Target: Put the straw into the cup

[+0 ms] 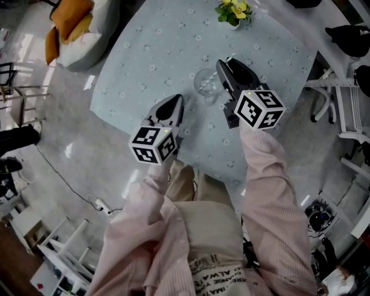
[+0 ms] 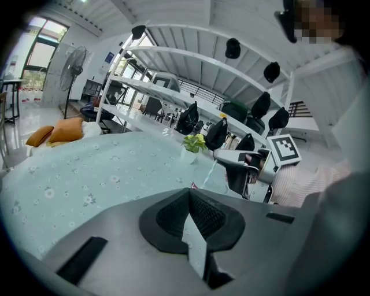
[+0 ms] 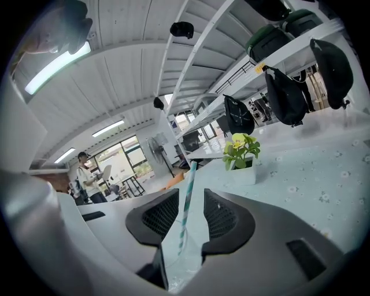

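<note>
A clear glass cup point(image 1: 206, 87) stands on the pale floral table point(image 1: 156, 52). My right gripper point(image 1: 229, 65) hovers just right of it. In the right gripper view a teal-and-white striped straw point(image 3: 187, 202) stands upright between the open pads point(image 3: 222, 215), touching neither, its lower end inside the cup point(image 3: 184, 263). From the left gripper view the straw point(image 2: 212, 169) shows as a thin slanted line below the right gripper point(image 2: 240, 163). My left gripper point(image 1: 177, 102) sits near the table's front edge, left of the cup, jaws together and empty.
A small white pot with a yellow-flowered plant point(image 1: 234, 13) stands at the table's far side. Orange cushions point(image 1: 69, 20) lie on a seat beyond the left corner. White racks and chairs point(image 1: 347, 110) are to the right, cables on the floor at left.
</note>
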